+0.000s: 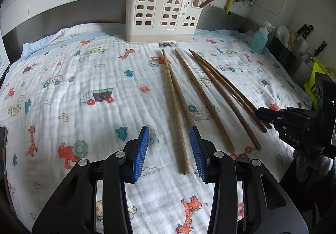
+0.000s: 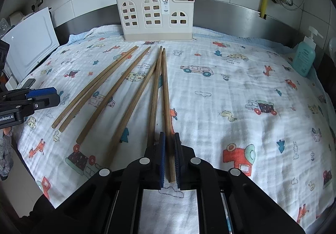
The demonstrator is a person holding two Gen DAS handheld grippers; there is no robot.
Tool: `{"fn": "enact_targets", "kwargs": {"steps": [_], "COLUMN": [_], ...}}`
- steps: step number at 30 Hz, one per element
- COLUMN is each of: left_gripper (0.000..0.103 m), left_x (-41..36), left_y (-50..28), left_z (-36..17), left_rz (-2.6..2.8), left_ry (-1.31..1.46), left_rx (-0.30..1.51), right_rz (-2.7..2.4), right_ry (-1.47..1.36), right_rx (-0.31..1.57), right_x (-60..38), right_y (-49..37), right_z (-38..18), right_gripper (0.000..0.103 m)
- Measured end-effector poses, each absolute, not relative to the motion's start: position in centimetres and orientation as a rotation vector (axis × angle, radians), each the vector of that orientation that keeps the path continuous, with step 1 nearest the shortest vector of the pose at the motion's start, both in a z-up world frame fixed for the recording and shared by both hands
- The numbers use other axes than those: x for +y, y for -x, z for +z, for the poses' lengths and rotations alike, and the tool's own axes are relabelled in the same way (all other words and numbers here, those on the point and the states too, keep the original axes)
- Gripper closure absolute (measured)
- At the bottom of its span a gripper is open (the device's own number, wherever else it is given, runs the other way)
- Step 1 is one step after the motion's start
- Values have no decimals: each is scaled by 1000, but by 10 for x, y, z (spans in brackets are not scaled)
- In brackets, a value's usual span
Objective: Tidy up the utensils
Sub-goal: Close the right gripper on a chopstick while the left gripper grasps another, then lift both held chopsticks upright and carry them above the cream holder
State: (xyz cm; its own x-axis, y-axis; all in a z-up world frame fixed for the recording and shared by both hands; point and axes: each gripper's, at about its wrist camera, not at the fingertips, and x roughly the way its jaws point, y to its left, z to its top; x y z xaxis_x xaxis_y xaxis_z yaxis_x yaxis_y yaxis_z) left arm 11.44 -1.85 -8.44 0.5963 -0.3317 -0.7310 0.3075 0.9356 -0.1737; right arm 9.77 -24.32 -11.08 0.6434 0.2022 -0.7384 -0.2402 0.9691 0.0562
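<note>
"enRobot.AI" on left hand-held gripper, "DAS" on right hand-held gripper

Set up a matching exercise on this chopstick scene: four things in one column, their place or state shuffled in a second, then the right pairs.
Things
1. left gripper
2. right gripper
3. utensil holder
4. soap bottle

Place or state
A. stands at the right edge of the cloth
B. jaws open, either side of a chopstick's near end
C. shut on a chopstick
D. stands at the far edge of the cloth, chopsticks sticking out of it

Pairs: 1-B, 2-C, 3-D, 4-A
</note>
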Motion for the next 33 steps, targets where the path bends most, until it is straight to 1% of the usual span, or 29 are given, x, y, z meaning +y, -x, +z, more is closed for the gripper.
{"fn": "enact_targets", "kwargs": {"steps": [11,12,13,15,19,21,33], "left_gripper": [64,67,74,75,87,89,90], "left_x": [-30,-32,-33,-36,-38,-38,-48], "left_y": [-122,-122,-123,-124,-127,-128,-127], "left_z": [-93,-94,-94,-96,-100,-102,-103], "left_rz": [-372,-372,-379,-374,-373,-365,-324], "left_ry": [20,17,16,8,8,4,-48], "left_rx": [875,875,880,885,895,900,886], "right_rz": [245,244,243,243,244,244,230], "right_ry": [35,34,33,32,26,26,51], "right_rx": [831,831,830,830,829,828,818], "right_x": [-249,-250,-251,-252,-254,-254,-251], "right_y": [-95,-94,-94,-93,-92,-92,-91], "right_z": [-111,-111,-111,-111,-112,-112,-112], "right_gripper": [96,96,96,96,96,96,96]}}
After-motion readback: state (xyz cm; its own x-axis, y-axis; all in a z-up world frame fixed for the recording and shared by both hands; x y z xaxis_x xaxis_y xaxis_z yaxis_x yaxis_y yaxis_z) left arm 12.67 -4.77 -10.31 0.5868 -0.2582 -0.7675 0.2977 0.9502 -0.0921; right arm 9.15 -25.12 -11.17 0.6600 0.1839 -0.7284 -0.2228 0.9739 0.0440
